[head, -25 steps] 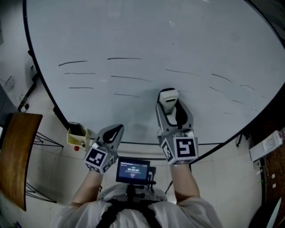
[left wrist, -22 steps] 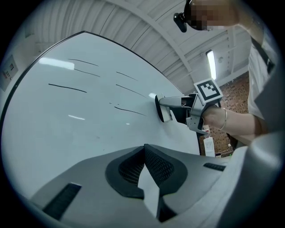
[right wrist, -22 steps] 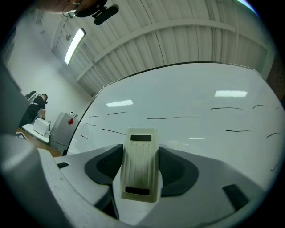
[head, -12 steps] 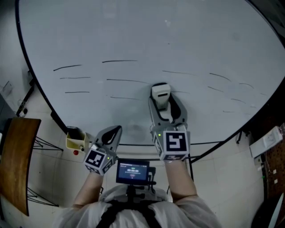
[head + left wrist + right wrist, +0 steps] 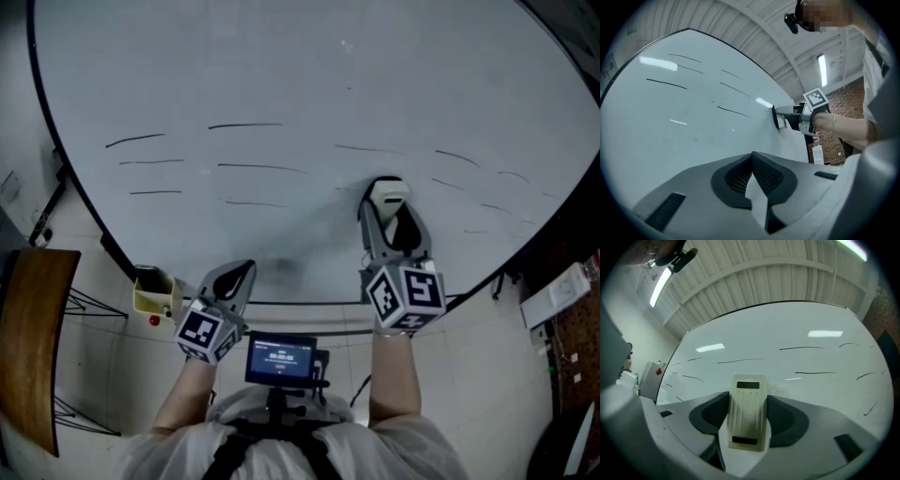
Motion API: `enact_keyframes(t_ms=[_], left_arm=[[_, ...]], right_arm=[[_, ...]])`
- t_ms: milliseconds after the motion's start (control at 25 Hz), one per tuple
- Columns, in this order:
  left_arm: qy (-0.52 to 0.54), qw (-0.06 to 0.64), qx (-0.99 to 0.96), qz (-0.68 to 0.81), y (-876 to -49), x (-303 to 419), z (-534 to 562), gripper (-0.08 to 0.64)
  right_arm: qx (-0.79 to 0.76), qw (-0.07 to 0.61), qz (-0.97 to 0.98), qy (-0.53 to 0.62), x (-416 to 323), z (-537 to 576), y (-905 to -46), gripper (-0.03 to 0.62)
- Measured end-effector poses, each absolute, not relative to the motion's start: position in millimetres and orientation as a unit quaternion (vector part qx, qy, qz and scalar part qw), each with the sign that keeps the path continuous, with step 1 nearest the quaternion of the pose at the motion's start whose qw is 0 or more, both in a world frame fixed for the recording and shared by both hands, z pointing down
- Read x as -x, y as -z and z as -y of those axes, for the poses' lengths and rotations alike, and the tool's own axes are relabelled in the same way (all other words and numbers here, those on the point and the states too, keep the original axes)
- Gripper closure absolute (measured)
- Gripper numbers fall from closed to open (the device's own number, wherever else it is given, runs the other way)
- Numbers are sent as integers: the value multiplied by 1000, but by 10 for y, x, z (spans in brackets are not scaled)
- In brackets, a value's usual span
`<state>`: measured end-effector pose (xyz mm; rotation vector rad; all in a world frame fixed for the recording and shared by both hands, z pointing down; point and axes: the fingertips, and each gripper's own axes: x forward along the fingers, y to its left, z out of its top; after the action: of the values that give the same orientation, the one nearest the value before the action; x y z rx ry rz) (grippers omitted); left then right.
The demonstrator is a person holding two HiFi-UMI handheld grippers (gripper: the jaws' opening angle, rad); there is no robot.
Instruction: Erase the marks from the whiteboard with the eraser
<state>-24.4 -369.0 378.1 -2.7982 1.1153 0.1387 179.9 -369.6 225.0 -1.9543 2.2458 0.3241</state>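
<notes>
Clamped lengthwise between the grey jaws of the right gripper (image 5: 389,217): a cream, oblong plastic eraser (image 5: 749,411), one finger pressed on each long side, far end jutting past the fingertips; pressed there against the large white, dark-framed whiteboard (image 5: 281,75), low on its right half; thin black marker lines (image 5: 246,126) scattered in short rows to the left and right of it; ribbed along the back, with a dark rectangular slot near each end, slightly smeared by motion in the right gripper view; from the left gripper view, seen side-on as a pale block with a dark pad face flat on the board. Left gripper (image 5: 242,274) held low by the board's bottom edge, well apart from the eraser, fingers closed tip to tip on nothing. Near the board's lower-left edge, a small yellow open box (image 5: 150,292); between the two forearms, a small dark screen (image 5: 279,358); on the back of the right gripper, a white cube with black square markers (image 5: 405,295). Against half a second ago: shifted rightward along the board, eraser and right gripper together, at about the same height; much where it was, the left gripper; unchanged, the rows of strokes at upper left.
</notes>
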Motion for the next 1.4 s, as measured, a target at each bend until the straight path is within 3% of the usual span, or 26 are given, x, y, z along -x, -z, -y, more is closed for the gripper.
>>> enact_keyframes(t_ms=[320,640,800,1400], left_arm=[[-46,63,924,-374,-3778,260,3657,555],[-41,51,922,-381,-3803,352,3617,555],[-40,51,918,-392,-3835,507,3627,555],[-41,49,925,-374,-3911,404,3767,555]], right_arm=[[682,84,-721,-87,-2125,3624,-2262,341],[601,23,-787,-137,-1003,3654,-2333,341],[590,5,-797,-128,-778,3752,-2414,341],[613,34,-782,-113,-1181,3778,-2283,337]])
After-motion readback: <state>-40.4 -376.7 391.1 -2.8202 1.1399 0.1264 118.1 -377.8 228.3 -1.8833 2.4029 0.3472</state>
